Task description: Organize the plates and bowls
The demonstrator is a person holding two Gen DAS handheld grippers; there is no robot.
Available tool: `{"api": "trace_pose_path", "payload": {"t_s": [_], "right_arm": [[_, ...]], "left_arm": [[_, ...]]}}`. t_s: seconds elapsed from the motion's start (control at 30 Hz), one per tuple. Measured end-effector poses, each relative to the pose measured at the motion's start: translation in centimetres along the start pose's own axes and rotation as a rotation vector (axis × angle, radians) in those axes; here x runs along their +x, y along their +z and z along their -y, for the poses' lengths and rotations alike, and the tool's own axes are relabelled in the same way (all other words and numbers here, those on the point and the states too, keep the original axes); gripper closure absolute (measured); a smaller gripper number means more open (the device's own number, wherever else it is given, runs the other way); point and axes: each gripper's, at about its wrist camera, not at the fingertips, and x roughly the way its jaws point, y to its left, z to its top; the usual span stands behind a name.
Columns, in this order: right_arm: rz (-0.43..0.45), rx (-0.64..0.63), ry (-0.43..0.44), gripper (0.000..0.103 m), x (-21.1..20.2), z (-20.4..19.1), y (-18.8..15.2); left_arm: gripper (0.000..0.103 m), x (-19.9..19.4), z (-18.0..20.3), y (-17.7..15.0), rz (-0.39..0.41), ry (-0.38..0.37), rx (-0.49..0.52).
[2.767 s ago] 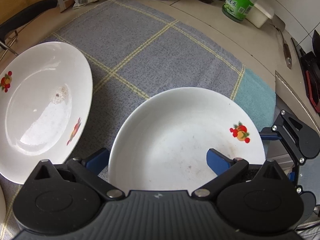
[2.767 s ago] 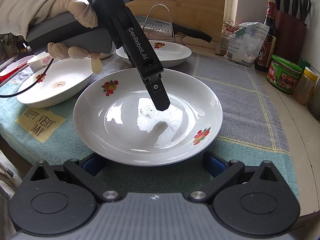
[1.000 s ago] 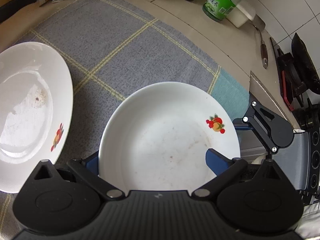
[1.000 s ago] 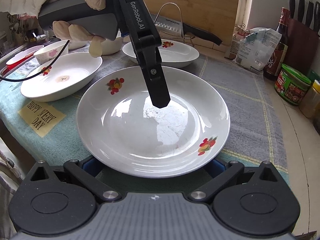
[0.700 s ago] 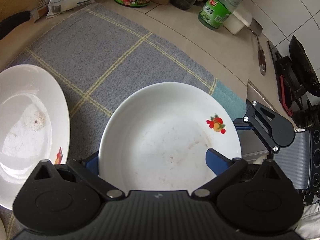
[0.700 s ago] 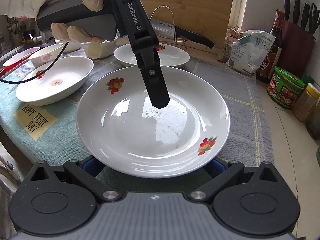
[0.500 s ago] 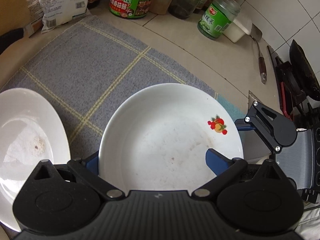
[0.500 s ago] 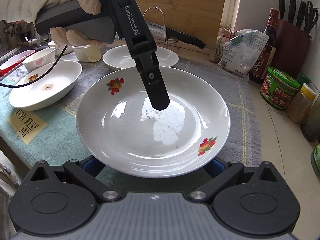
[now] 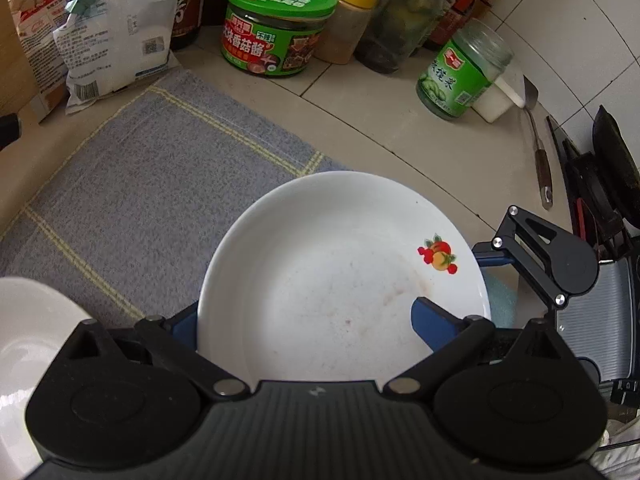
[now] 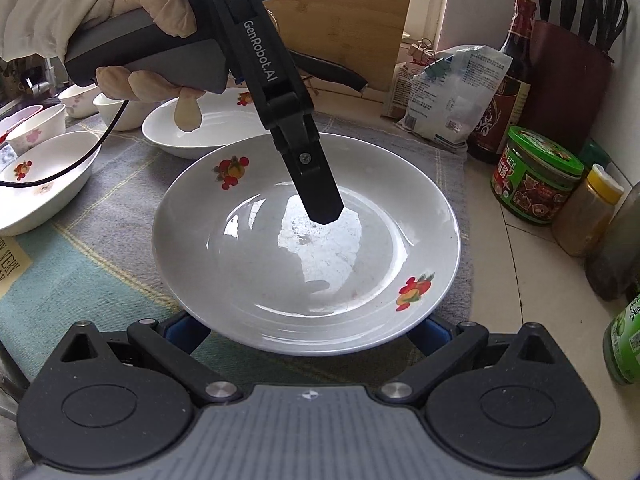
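A gloved hand is gripping the left gripper, whose 2 fingers are clamped across the rim of a white plate, 1 inside and 1 outside. The plate is hanging above the grey cloth. The right gripper is clamped on the plate's near edge, beside the green jar.
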Motion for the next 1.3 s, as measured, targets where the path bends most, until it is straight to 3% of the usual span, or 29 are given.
{"api": "trace_pose_path", "payload": {"t_s": [0.47, 0.93, 1.1, 1.3], "right_arm": [[-0.023, 0.020, -0.014, 0.000, 2.0, 3.1, 0.7], [-0.039, 0.032, -0.027, 0.000, 2.4, 3.4, 0.7], [-0.041, 0.043, -0.048, 0.000, 1.9, 3.3, 0.5], [-0.059, 0.092, -0.116, 0.000, -0.3, 2.0, -0.4]], "left_arm": [[0.002, 2.2, -1.5, 2.5, 0.027, 0.004, -0.001], [0.002, 3.2, -1.6, 2.5, 0.053, 0.018, 0.013], [0.002, 1.7, -0.2, 1.4, 0.127, 0.109, 0.066], [0.001, -3.5, 2.0, -1.9, 0.298, 0.186, 0.068]]}}
